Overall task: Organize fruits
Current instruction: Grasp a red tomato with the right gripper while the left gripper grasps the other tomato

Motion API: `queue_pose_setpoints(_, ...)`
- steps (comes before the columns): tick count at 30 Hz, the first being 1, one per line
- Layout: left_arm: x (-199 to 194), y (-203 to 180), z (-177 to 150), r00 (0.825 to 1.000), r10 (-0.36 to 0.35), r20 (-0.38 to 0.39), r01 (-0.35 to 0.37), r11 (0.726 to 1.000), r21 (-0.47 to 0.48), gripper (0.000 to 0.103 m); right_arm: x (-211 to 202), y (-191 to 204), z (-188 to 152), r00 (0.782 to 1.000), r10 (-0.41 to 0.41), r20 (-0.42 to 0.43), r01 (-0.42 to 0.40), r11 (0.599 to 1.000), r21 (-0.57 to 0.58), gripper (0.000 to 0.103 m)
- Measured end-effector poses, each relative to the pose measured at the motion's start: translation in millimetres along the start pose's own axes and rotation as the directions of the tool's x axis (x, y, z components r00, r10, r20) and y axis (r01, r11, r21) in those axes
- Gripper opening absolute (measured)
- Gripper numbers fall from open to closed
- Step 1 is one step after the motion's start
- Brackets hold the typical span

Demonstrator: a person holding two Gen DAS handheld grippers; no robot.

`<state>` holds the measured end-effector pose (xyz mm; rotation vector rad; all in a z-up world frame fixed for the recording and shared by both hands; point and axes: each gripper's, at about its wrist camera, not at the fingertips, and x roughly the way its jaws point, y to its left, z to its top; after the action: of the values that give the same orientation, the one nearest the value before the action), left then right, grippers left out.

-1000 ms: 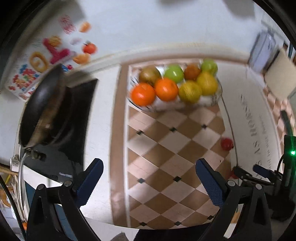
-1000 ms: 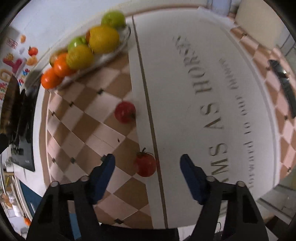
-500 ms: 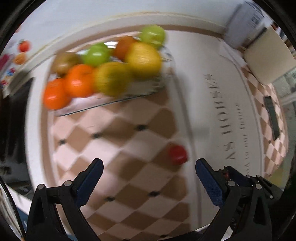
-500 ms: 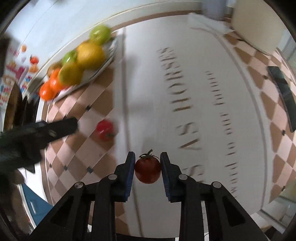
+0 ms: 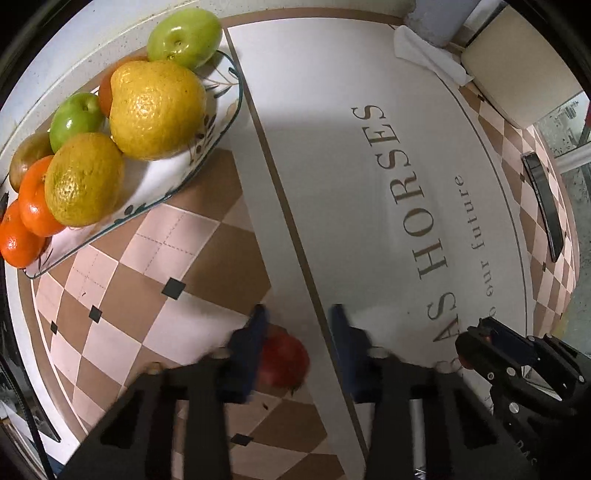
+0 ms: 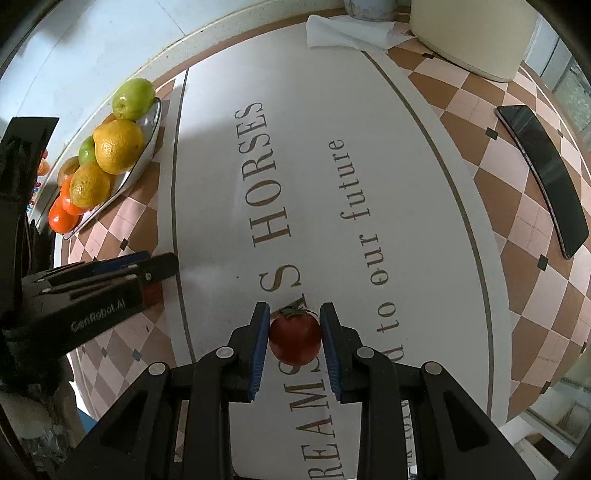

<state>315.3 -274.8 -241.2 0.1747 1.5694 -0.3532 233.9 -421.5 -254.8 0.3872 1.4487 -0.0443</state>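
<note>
A red tomato (image 5: 286, 360) lies on the checked cloth between the fingers of my left gripper (image 5: 297, 314), which points straight down. Its jaws are closing: one pad is against the tomato, the other a little off it. My right gripper (image 6: 293, 308) is shut on a second tomato (image 6: 295, 341) with a green stem, just over the lettered white mat (image 6: 332, 184). A patterned plate (image 5: 221, 122) at the upper left holds green apples, yellow citrus and orange tangerines. In the right wrist view this plate (image 6: 149, 144) lies far left, with the left gripper (image 6: 147, 273) below it.
A black phone (image 6: 546, 177) lies on the checked cloth at the right. At the back are a white folded cloth (image 6: 347, 33) and a beige container (image 6: 472, 37). The right gripper (image 5: 491, 339) stands close to the right of the left one.
My left gripper swung from the plate down over the loose tomato, and its wide jaws came in around it. My right gripper shut on its tomato and carried it over the mat.
</note>
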Motion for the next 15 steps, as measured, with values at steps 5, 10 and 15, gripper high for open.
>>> queue_pose_setpoints(5, -7.4, 12.8, -2.4, 0.999, -0.03, 0.017, 0.031, 0.998, -0.062, 0.018, -8.6, 12.9, 9.3, 0.999, 0.028, 0.024, -0.027, 1.0, -0.013, 0.03)
queue_pose_setpoints(10, -31.8, 42.6, -7.8, 0.995, -0.077, 0.057, 0.085, 0.983, -0.161, 0.018, -18.8, 26.3, 18.7, 0.997, 0.062, 0.041, -0.061, 0.998, -0.034, 0.03)
queue_pose_setpoints(15, -46.6, 72.9, -15.0, 0.993, -0.094, 0.069, 0.107, 0.969, -0.222, 0.018, -16.6, 38.0, 22.9, 0.996, 0.084, 0.033, -0.082, 0.995, -0.049, 0.03)
